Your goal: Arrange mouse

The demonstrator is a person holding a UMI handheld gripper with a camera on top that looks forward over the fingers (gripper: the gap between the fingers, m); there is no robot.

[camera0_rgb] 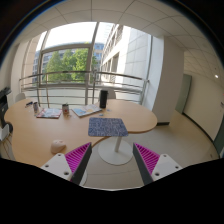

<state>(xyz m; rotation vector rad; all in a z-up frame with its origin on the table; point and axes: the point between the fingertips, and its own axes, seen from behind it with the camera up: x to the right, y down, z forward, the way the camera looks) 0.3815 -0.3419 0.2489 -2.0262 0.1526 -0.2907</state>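
Observation:
A white mouse (pixel 59 147) lies on the round wooden table (pixel 135 118), near its front left edge, just beyond my left finger. A patterned blue-grey mouse pad (pixel 107 126) rests on the table's front middle, well ahead of the fingers. My gripper (pixel 112 160) is held back from the table, open, its two pink-padded fingers (pixel 78 157) wide apart with nothing but floor and the table's white base between them.
On the table's far side stand a dark speaker-like cylinder (pixel 103 98), a cup (pixel 66 107), books or papers (pixel 47 113) and a board (pixel 85 111). The table's white pedestal base (pixel 113 153) is on the floor. Large windows and a railing lie behind.

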